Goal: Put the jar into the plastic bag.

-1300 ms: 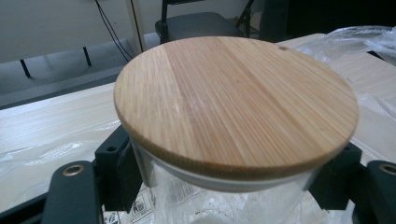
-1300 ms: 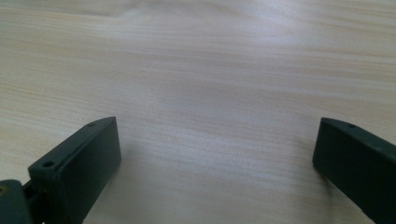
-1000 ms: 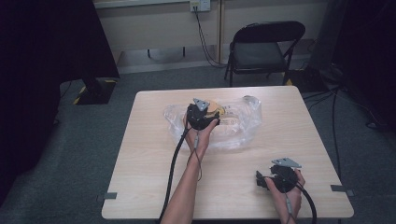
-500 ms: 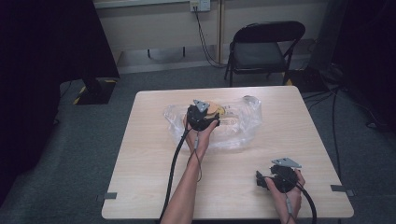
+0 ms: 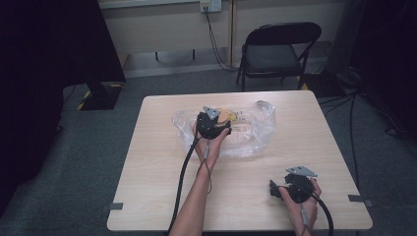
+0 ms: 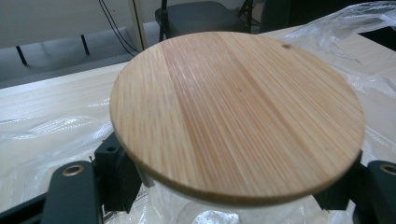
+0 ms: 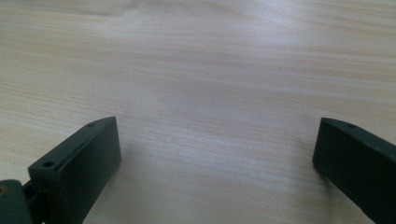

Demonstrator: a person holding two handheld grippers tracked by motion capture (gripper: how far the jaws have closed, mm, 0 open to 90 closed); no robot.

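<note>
A: What can't we make out? In the left gripper view a round wooden lid (image 6: 238, 112) covers most of what sits beneath it; we catch just a pale, glassy body under its rim, cut off at the bottom edge.

B: And our left gripper (image 6: 224, 186)? Its jaws stand at either side of that body, right below the lid, seemingly clamped on it, though the contact itself is hidden.

A: From the high view we see what that view lacks: the left gripper (image 5: 212, 125) rests over a crumpled clear bag (image 5: 255, 132) at the far middle of the table (image 5: 147, 177), the lid (image 5: 227, 115) a small tan patch beside it.

B: The right gripper (image 5: 290, 189) lies near the table's near right corner, well apart from the bag. Its own view shows its jaws spread wide over bare pale wood grain (image 7: 210, 84).

A: The room: grey carpet (image 5: 88, 147), a black folding chair (image 5: 275, 49) beyond the table, cables running to a wall outlet (image 5: 206, 5).
</note>
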